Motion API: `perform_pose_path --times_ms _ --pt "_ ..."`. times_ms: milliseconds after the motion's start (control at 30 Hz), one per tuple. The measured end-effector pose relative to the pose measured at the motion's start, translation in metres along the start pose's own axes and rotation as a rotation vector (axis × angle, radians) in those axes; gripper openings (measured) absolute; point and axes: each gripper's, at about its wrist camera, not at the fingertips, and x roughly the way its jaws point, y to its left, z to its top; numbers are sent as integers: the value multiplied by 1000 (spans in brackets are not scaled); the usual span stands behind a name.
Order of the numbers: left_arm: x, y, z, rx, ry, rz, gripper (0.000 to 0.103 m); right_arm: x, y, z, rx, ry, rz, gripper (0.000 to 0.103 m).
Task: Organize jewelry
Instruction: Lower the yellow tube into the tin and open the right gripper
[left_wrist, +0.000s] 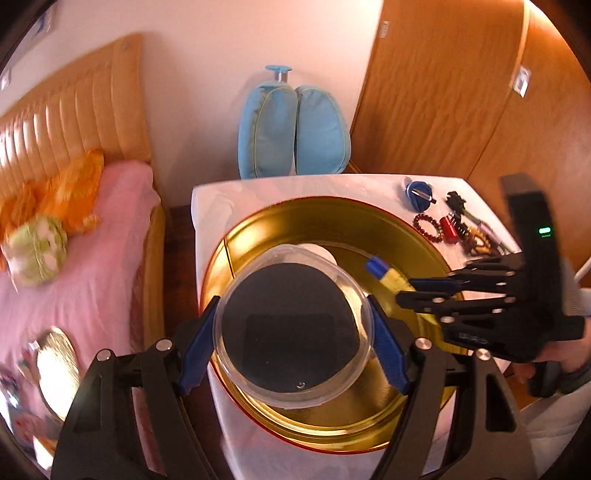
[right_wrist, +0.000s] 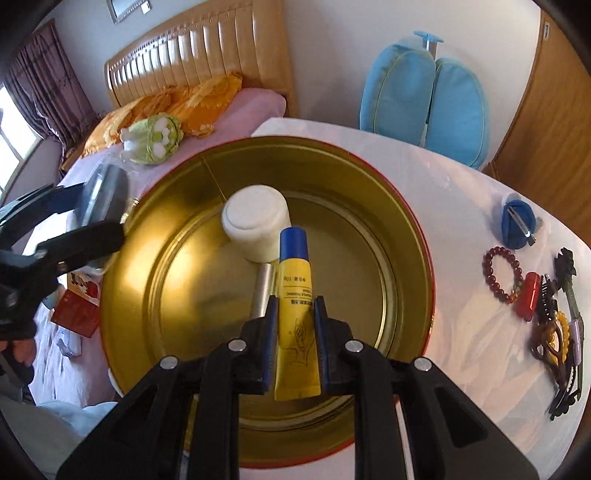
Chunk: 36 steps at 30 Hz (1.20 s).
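Note:
A big round gold tin (left_wrist: 314, 218) (right_wrist: 351, 177) stands on the white-covered table (right_wrist: 461, 206). Inside it lie a white jar (right_wrist: 255, 225) and a silver cylinder (right_wrist: 264, 291). My left gripper (left_wrist: 295, 339) is shut on a round clear container with a dark inside (left_wrist: 291, 325), held over the tin's near left rim. My right gripper (right_wrist: 295, 314) is shut on a yellow tube with a blue cap (right_wrist: 295, 291), which hangs over the tin and points into it. The right gripper (left_wrist: 424, 291) and its tube (left_wrist: 388, 277) also show in the left wrist view.
Right of the tin lie a red bead bracelet (right_wrist: 502, 273), a red clip (right_wrist: 528, 299), a blue round piece (right_wrist: 517, 225) and dark hair clips with amber beads (right_wrist: 557, 332). A pink bed (left_wrist: 92, 258) with a gold lid (left_wrist: 55, 365) lies left; a blue cushioned chair (left_wrist: 291, 129) stands behind.

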Motion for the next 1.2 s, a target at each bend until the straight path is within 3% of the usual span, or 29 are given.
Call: perform_pose_path --times_ms 333,633,767,800,900,1000,1200 --pt "5 3 -7 -39 15 -26 74 55 -2 9 -21 178 -27 20" --pt "9 6 -8 -35 27 -31 74 58 -3 13 -1 190 -29 22" --pt "15 6 -7 -30 40 -35 74 27 0 16 -18 69 -45 56" --pt "18 5 -7 -27 48 -38 74 17 2 16 -28 28 -50 69" --pt "33 1 -6 -9 95 -50 74 -14 9 13 -62 -89 -88 91" --pt "50 -4 -6 -10 148 -72 74 -29 10 5 -72 -133 -157 92" --pt "76 -12 2 34 246 1 74 -52 -5 -11 -10 -201 -155 92"
